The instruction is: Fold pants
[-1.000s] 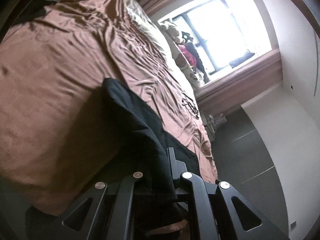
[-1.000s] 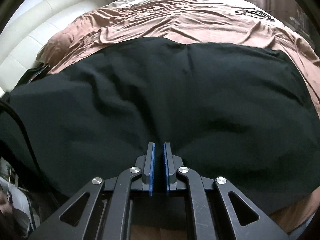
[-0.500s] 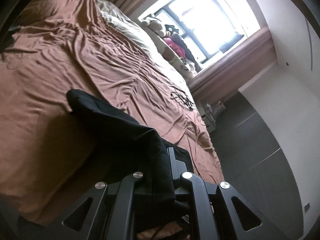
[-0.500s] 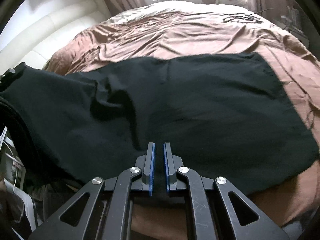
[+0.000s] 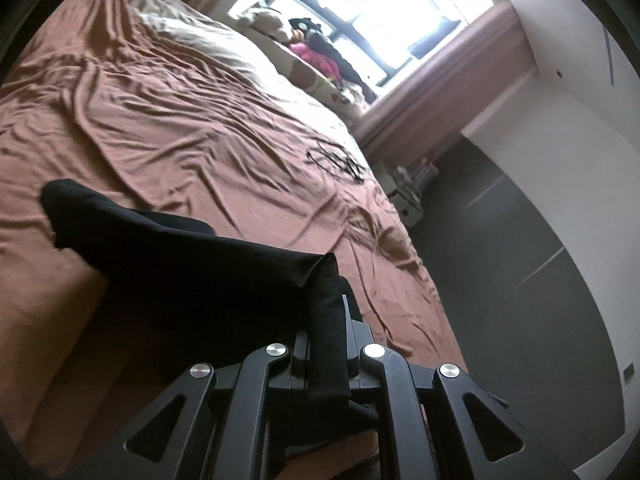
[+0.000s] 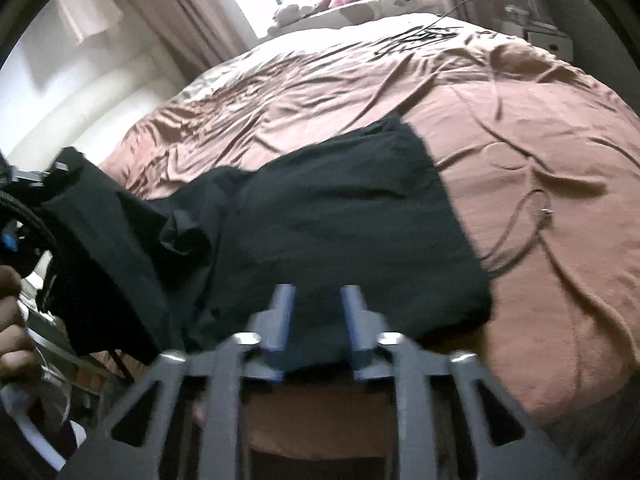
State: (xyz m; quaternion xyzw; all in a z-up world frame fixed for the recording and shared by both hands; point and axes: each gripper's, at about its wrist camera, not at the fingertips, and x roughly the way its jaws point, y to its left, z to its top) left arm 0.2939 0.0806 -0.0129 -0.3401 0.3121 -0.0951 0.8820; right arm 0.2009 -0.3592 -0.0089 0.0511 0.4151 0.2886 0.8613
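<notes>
Black pants (image 6: 340, 240) spread across the brown bed (image 6: 540, 140), one end lifted off to the left. Left gripper (image 5: 326, 344) clamped tight on a bunched edge of that cloth, fingers (image 5: 354, 320) pinching the fold. Right gripper (image 6: 318, 320) opening right now, fingers (image 6: 282, 316) parting, nothing pressed between them, near hem lying just under and ahead. Risk here: letting go on one side while the other side hangs high, so the released hem may slump, slide toward the bed edge, or skew the fold line. Could also drag the whole garment sideways if the left pull runs on with no anchor on the right. Loose cord (image 6: 520, 232) on the bed beside the pants, close enough to snag if the cloth gets swept that way. Against the earlier frames: right fingers shut then, parted now; pants filling the right view then, now smaller and further off, with more bare bed showing; left view tipped up toward the window (image 5: 372, 4), held cloth stretched longer.
</notes>
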